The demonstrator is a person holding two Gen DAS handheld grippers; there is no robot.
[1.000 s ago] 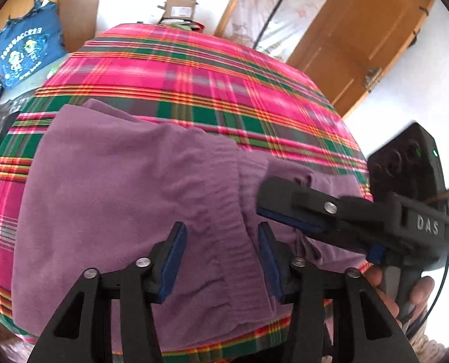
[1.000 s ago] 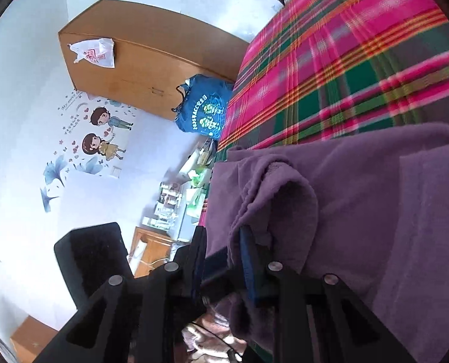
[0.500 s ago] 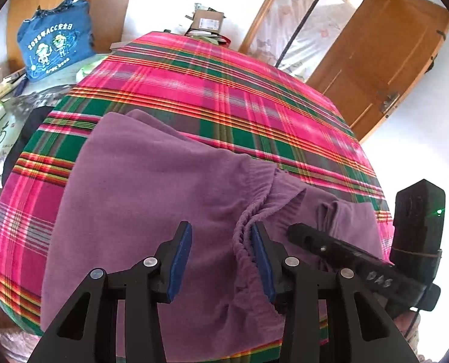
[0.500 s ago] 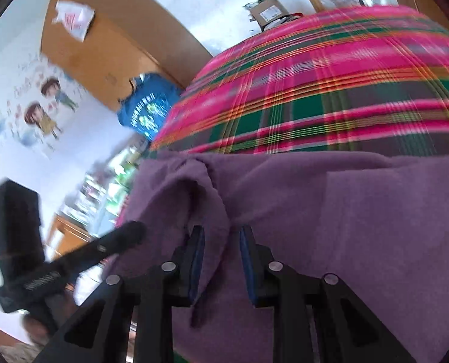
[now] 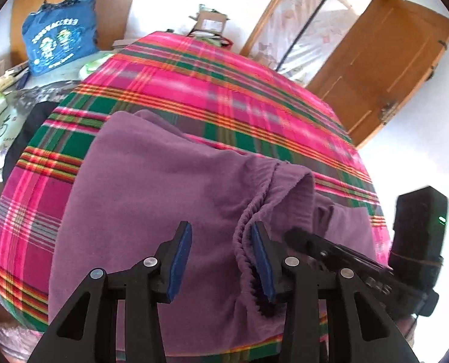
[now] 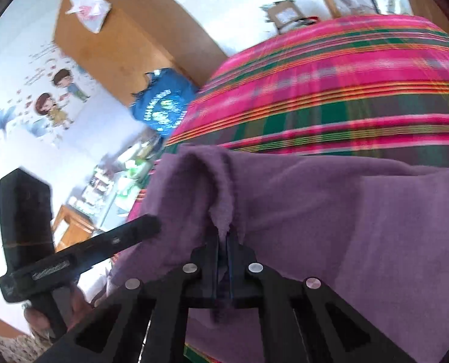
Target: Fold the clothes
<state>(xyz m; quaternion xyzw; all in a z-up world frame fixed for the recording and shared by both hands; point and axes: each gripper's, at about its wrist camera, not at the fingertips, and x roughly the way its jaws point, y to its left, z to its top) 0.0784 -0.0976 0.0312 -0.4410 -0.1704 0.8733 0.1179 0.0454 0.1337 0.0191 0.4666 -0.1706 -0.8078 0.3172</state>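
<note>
A purple fleece garment [image 5: 151,199] lies on a bed with a pink and green plaid cover [image 5: 224,90]. My left gripper [image 5: 221,236] is open, its jaws over the garment beside the gathered elastic waistband [image 5: 248,242], which touches the right pad. My right gripper [image 6: 222,239] is shut on a raised fold of the same purple garment [image 6: 330,211]. The right gripper also shows in the left wrist view [image 5: 294,236] at the lower right, and the left one in the right wrist view [image 6: 151,224].
A blue printed bag [image 5: 61,42] hangs by a wooden wardrobe [image 6: 127,42] at the left. A cluttered side table [image 5: 0,103] stands by the bed. A wooden door [image 5: 381,60] stands open at the right, and a cardboard box [image 5: 207,22] sits beyond the bed.
The right gripper's jaws have closed tighter on the fold of purple cloth. The left gripper has pulled back and up, still open, and both views now take in more of the bed.
</note>
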